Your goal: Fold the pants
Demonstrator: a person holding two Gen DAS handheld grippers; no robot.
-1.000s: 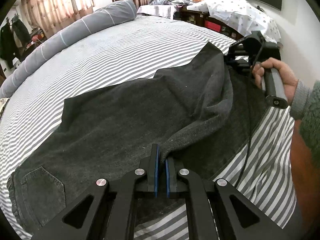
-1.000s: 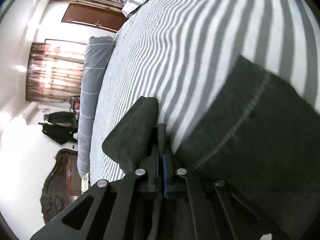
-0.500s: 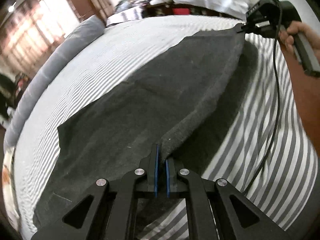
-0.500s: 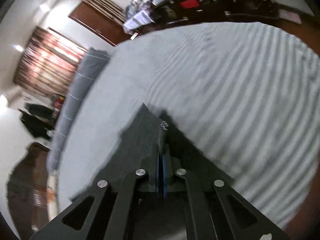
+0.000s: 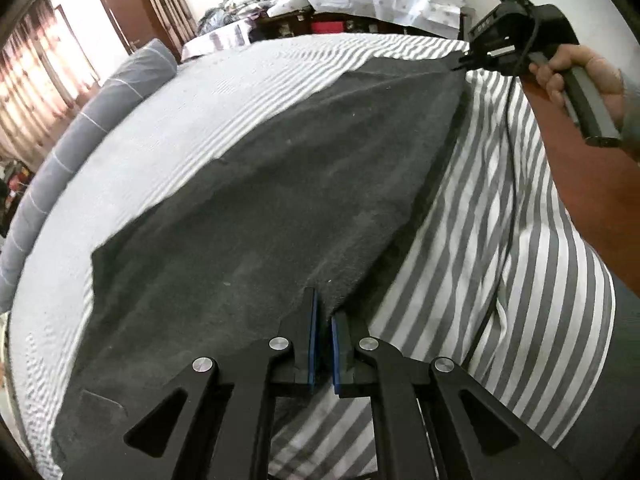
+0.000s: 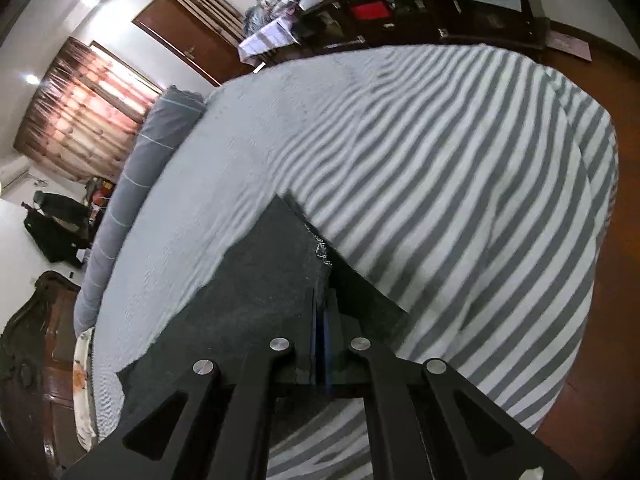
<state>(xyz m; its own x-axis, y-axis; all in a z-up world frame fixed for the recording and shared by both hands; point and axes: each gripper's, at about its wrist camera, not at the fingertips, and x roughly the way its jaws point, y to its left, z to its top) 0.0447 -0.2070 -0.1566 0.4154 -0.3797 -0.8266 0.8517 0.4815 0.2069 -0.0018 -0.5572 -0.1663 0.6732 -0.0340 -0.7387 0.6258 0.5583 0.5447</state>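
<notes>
pants: dark grey pants [image 5: 280, 200] spread flat on the striped bed sheet [image 5: 500, 280], filling my left wrist view from 8 o'clock up to 1 o'clock, one long edge lifted off the bed

left gripper: my left gripper [image 5: 322, 320] is clamped tight on that raised edge at the 6 o'clock end, fabric pinched between the blue pads

right gripper: my right gripper [image 5: 466, 62] sits way up at 1 o'clock in the left view, clenched on the far end of the same edge; in its own camera the cloth runs straight into the closed fingers [image 6: 322, 320]

why held like this: gripping both ends keeps the edge taut in a straight line, so I reckon the layer can swing over as one piece instead of bunching

hand: the person's hand [image 5: 576, 76] wraps the right handle, cable [image 5: 508, 200] dangling over the sheet

pillow: long grey bolster [image 5: 80, 132] at 10 o'clock, well apart from the pants, plenty of room

risk: if one end sags the crease goes crooked, so I'd keep both ends level, just my guess
</notes>
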